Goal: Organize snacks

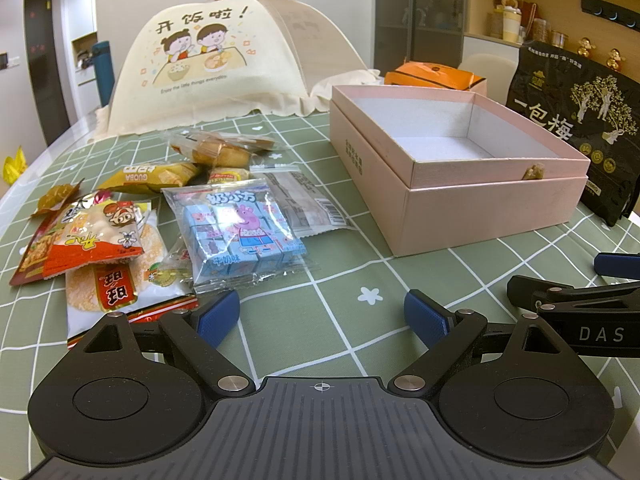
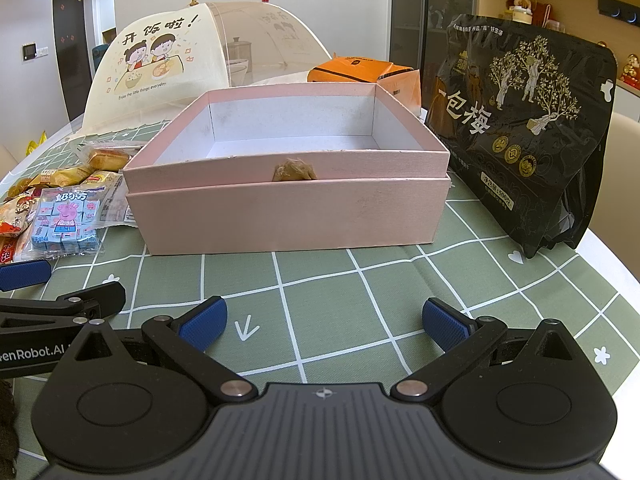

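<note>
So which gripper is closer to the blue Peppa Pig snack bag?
Left. The left gripper sits open just in front of the Peppa Pig bag, its fingers nearly at the wrapper's edge. The right gripper is off to the side, facing the pink box.

Pink box (image 2: 288, 216): showing matt paperboard walls.
Milk cube packet (image 1: 240, 232): gleaming with clear glossy plastic film.
Tablecloth (image 2: 320, 280): looking smooth, slightly shiny.
Black pouch (image 2: 524, 120): reflecting glossy foil-like plastic.
Left gripper (image 1: 322, 316): wearing textured blue pads, matt black plastic.
</note>
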A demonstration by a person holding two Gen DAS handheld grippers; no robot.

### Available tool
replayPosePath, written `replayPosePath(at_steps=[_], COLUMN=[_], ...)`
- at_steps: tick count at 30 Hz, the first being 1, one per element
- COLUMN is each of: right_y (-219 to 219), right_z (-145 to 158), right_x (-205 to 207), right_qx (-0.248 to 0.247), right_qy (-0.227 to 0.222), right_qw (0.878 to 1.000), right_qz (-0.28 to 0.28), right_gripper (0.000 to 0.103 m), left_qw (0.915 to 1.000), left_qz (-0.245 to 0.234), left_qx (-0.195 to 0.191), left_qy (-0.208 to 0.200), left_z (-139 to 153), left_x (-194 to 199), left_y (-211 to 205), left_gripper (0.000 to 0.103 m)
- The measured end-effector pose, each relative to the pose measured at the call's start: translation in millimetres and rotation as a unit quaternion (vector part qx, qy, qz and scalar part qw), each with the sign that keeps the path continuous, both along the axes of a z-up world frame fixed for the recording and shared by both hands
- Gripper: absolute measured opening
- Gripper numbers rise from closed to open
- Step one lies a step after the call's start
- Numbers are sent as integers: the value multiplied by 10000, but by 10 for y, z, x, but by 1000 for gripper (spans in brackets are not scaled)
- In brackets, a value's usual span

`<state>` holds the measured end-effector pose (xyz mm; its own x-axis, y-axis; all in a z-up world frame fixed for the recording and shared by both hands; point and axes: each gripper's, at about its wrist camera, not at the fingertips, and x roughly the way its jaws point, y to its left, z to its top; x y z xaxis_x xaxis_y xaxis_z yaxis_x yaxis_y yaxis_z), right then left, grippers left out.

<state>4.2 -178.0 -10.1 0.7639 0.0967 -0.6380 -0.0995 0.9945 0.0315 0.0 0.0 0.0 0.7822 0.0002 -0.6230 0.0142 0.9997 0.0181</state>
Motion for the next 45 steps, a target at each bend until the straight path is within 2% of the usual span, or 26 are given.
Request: replayPosePath(at_steps=[29,31,34,37,40,43,45], right_y=[23,18,84,83,115,188,277], right_z=[-63,-39,22,44,67,127,231], right_x=[-19,-19,-8,-35,-44,-69,-104], right_qx=[-21,-39,-116,-154,-241,-241,-167], right_qy=[-6,312,846,1079,1288,1382,1228], right_qw=[10000,9994,9959,9938,9901,9874,9890], right_qz=[-2,163,306,213,512,733,802], right_gripper=[103,103,103,103,103,99,99], left_qw=[10000,10000,9999,9991,9984,9957,9914], left_qz=[0,-2,-139,-214,-115,447,1036], left_qx=[1,-3,-26,-345,-536,-610,-745], left_qy=[0,-2,86,155,-139,-532,-303], left_z=[0,0,43,284,650,1019,1085], left_x=[0,-1,-42,-162,-196,-12,318], left_y=[0,1,31,233,632,1320,1940], left_gripper=[94,94,88,84,84,85,83])
